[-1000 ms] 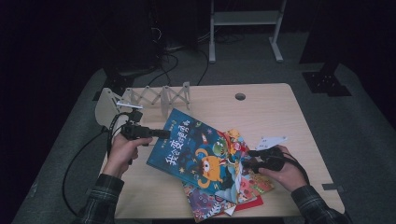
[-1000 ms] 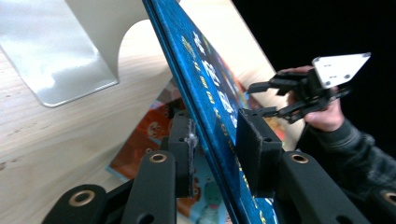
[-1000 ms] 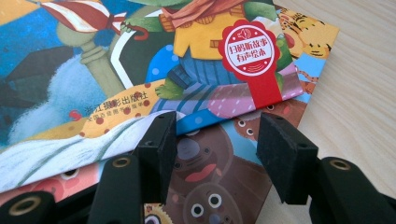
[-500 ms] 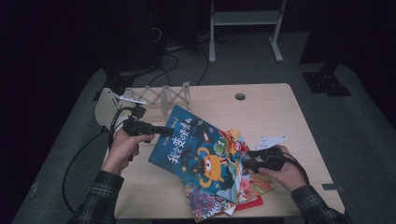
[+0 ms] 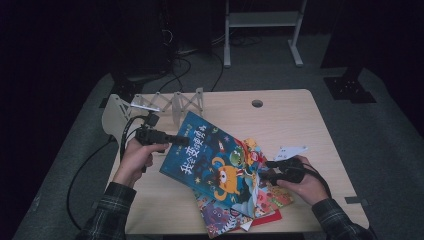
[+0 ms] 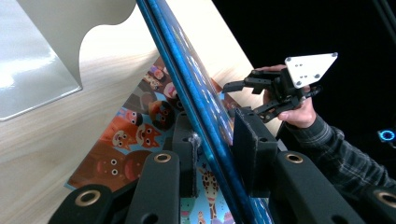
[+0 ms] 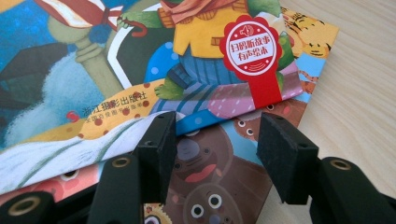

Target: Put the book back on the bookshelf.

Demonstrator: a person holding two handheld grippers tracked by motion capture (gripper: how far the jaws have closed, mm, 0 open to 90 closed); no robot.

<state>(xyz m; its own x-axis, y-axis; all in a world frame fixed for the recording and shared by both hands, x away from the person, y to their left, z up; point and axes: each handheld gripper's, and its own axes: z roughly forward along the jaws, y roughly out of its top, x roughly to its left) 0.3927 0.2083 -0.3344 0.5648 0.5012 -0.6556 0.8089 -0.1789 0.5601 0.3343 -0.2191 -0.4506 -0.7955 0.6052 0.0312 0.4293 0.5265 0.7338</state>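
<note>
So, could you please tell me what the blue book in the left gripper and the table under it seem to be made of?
The blue book, clamped by the left gripper, looks like glossy printed paper or thin card: seen edge-on in the left gripper view it is very slim, and its cover shines. The table looks like pale wood or wood-look laminate, matte, with faint straight grain.

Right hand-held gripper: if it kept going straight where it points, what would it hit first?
Probably the stack of picture books: the open right hand-held gripper points at their overlapping corners, just above the lowest cover. Depth is unclear.
</note>
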